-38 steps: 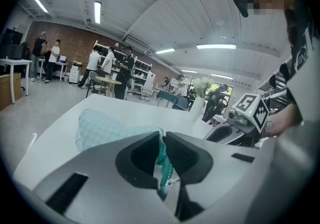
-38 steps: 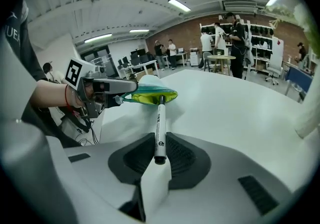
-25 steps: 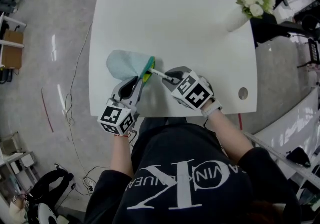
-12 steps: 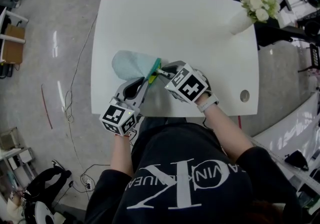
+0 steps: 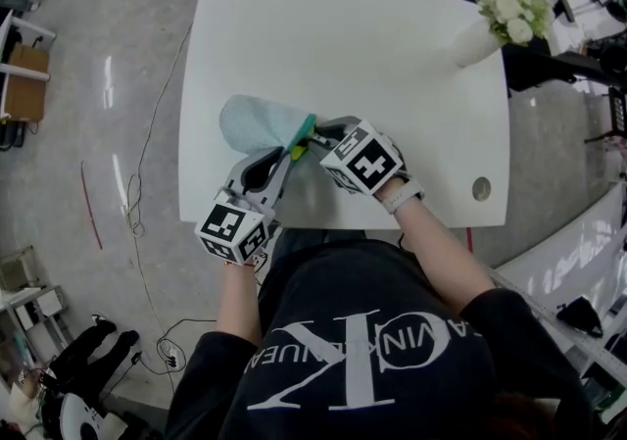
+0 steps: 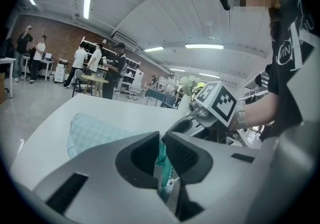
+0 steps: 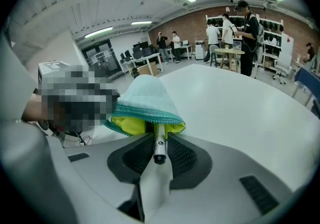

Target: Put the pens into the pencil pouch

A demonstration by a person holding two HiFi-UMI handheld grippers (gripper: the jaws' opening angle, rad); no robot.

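Pen [image 7: 159,143] lies between the jaws of the right gripper [image 7: 159,157], its long axis running straight ahead of the tool into the pencil pouch [image 5: 257,124]; forward end is already under the teal zipper rim, against the yellow lining; rear end sits between the pads; these jaws have just been opening and appear to stand slightly off the barrel rather than clamping it.

Left gripper [image 6: 161,149] is pressed together on the near zipper edge of the pouch, holding the mouth up toward the right tool; the two tools sit just beside each other at that mouth.

Pouch body extends away from the person on the left half of the table [image 5: 392,56]; near table edge is close behind both tools; flower vase [image 5: 495,12] stands well apart at the far right corner.

Judgement: remaining travel runs along the pen's own axis, deeper into the pouch; the right hand is the one placed for it.
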